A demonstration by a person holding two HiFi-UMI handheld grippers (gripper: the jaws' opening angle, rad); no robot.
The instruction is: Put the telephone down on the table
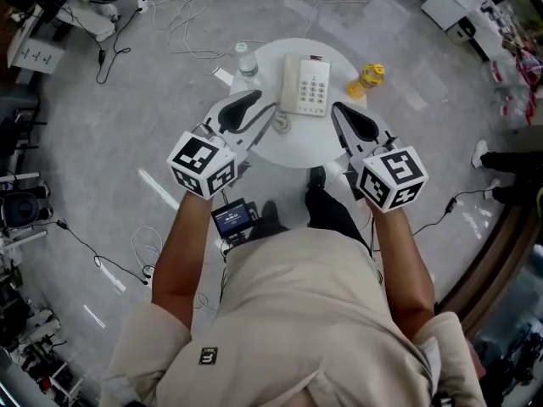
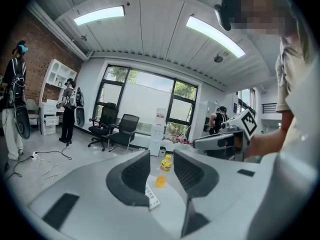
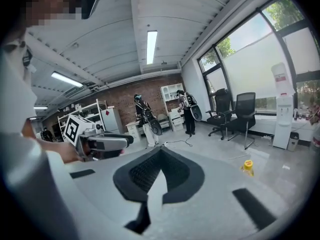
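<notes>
Round table [image 1: 293,147]: ahead of and below both jaw sets.
Telephone [image 1: 305,85]: flat on tabletop, ahead of jaws, between the two sets of tips, clear of both.
Left gripper [image 2: 162,154]: jaws narrowly apart, nothing between.
Right gripper [image 3: 161,151]: jaws closed together, empty.
Judged: set-down done; nothing left bar pulling away.

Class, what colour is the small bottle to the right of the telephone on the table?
Yellow; the bottle shows best in the head view.
</notes>
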